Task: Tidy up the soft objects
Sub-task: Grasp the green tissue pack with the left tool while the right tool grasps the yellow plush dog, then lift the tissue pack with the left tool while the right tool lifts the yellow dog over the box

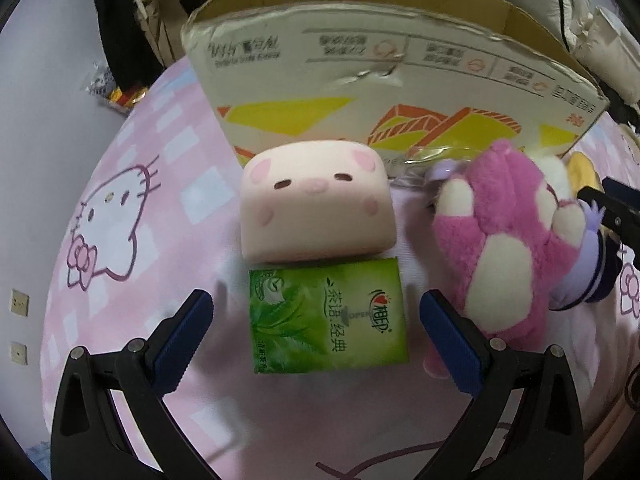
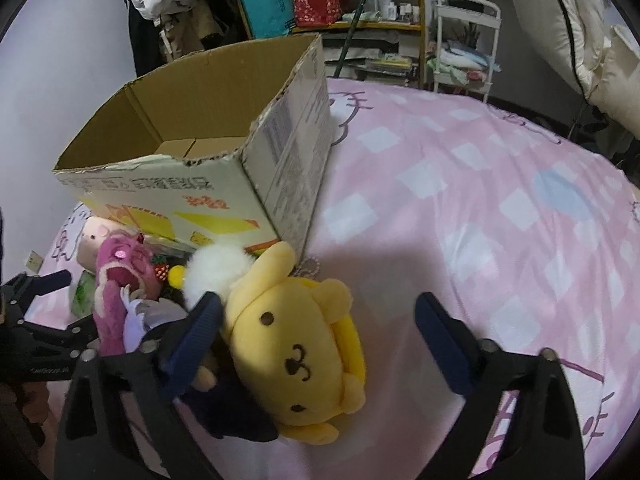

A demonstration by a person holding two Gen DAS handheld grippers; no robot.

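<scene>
My left gripper (image 1: pixel 316 316) is open, its fingers on either side of a green tissue pack (image 1: pixel 328 316) lying on the pink bed. Behind the pack sits a pink pig cushion (image 1: pixel 316 204), and to the right a pink plush bear (image 1: pixel 504 240). My right gripper (image 2: pixel 316 336) is open around a yellow dog plush (image 2: pixel 296 344) lying on the bed; I cannot tell if the pads touch it. An open cardboard box (image 2: pixel 208 152) stands behind the toys, and it also shows in the left wrist view (image 1: pixel 360 80). The pink bear (image 2: pixel 124 276) and a white fluffy plush (image 2: pixel 216 268) lie left of the yellow dog.
A pink Hello Kitty bedspread (image 2: pixel 480 208) covers the bed, broad and bare to the right. Shelves with bags and boxes (image 2: pixel 312 0) and a white trolley (image 2: pixel 464 40) stand beyond the bed. A dark purple doll (image 2: pixel 224 408) lies under the yellow dog.
</scene>
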